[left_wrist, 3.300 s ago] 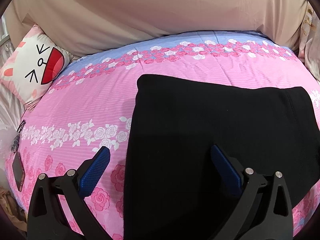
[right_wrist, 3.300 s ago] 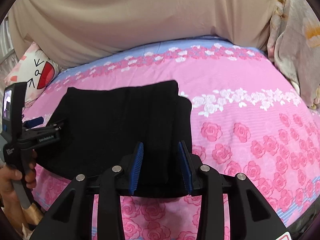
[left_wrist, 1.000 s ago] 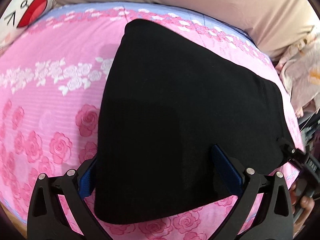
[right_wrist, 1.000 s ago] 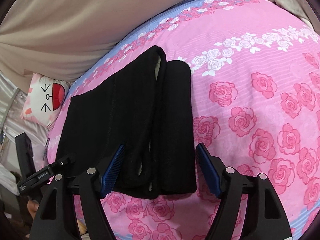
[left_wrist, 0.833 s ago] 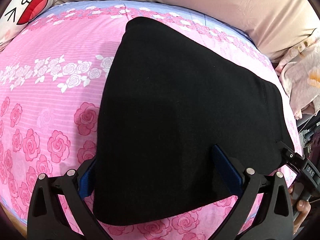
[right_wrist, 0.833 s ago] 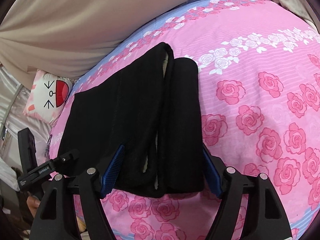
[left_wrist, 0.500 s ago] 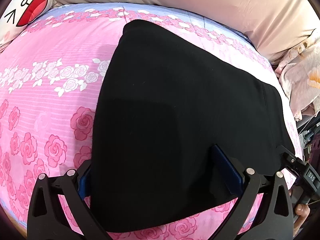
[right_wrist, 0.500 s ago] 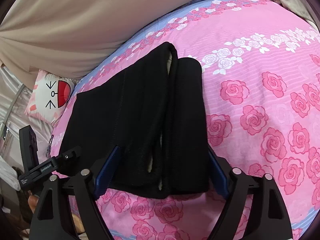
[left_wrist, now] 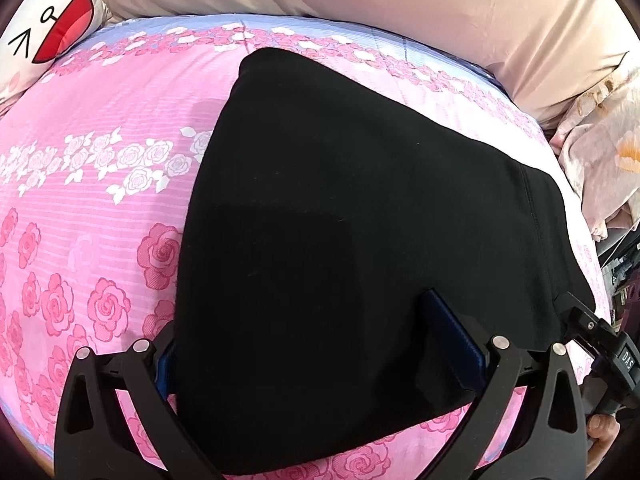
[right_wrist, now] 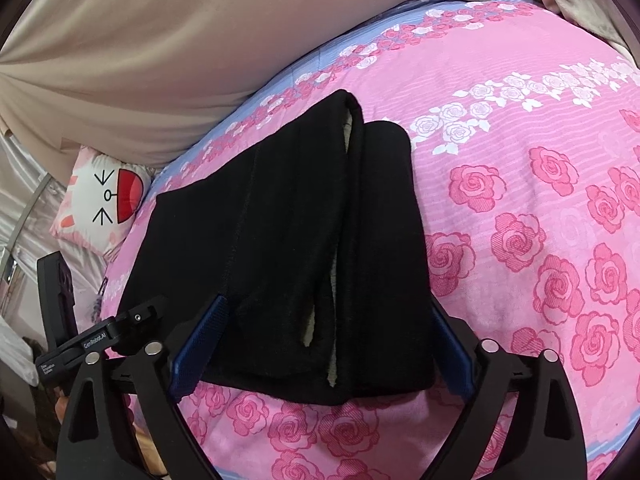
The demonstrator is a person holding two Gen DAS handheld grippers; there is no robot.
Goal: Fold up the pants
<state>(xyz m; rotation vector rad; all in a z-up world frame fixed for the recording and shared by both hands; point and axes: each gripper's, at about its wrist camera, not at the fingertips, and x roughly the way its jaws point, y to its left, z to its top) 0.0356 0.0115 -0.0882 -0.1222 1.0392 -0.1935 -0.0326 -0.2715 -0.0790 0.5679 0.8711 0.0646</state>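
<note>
Pillow: cartoon-face pillow (right_wrist: 105, 200) at the far left edge of the bed, beside the beige sheet (right_wrist: 168, 44) behind it
Bedspread: pink rose bedspread (left_wrist: 92, 184) with a blue band along its far edge, spread under everything
Pants: black pants (left_wrist: 352, 240) folded into a thick stack, lying flat on the bedspread near its front edge; from my right side the layered ends (right_wrist: 324, 352) face me, pale lining showing in the gaps
Left gripper: my left gripper (left_wrist: 320, 344) hangs over the stack's near left corner, jaws spread wide; one blue pad (left_wrist: 452, 344) lies over the cloth, the other sits at the stack's left edge, partly hidden, nothing pinched
Right gripper: my right gripper (right_wrist: 320, 344) straddles the layered end, jaws wide apart and just widened then eased in slightly; the stack lies between the pads (right_wrist: 196, 348), not squeezed
Hand: fingers (left_wrist: 600, 428) on the right handle, bottom right of the left view
</note>
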